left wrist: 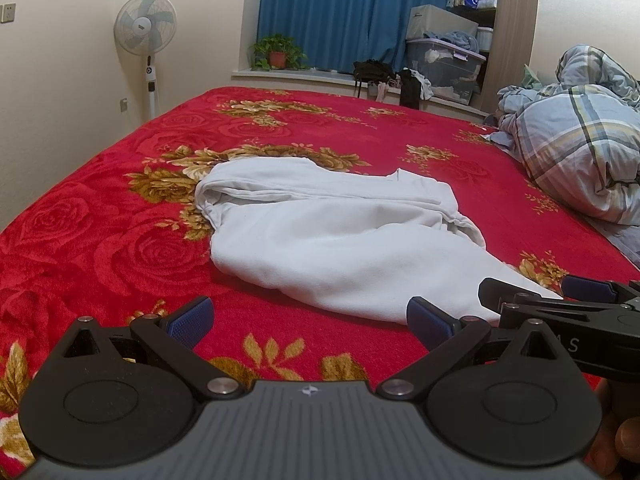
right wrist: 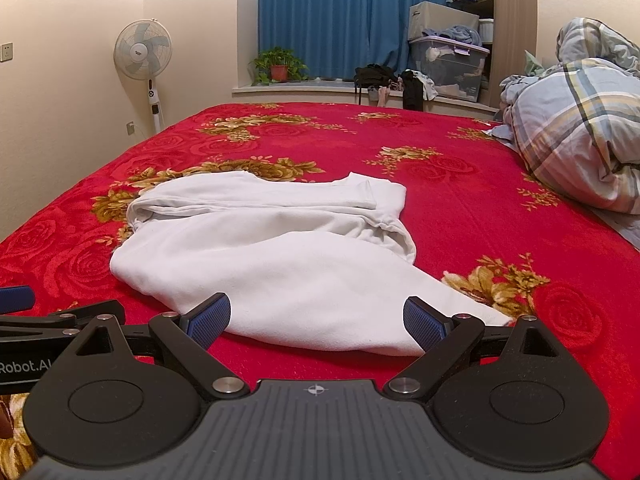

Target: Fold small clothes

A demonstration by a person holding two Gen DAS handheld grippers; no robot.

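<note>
A white garment lies crumpled on the red floral blanket of the bed, roughly in the middle of it; its far part is folded over into a thick roll with a hem showing, and its near part narrows to a tail that runs toward the right front corner; in the right wrist view the same garment spreads between and beyond the two blue pads.

The left claw hangs low over the blanket just short of the cloth's near edge, its fingers spread wide with nothing between them; the right claw sits just beside it, likewise spread, with the garment's near edge lying in the gap between the pads but not pinched; whether the pads touch the cloth cannot be told; each claw shows at the edge of the other's view, side by side and close.

Farther out, a plaid quilt is bunched at the right side of the bed; a standing fan is by the left wall; a potted plant sits on the sill before a blue curtain; a clear storage bin stands to the right of it.
</note>
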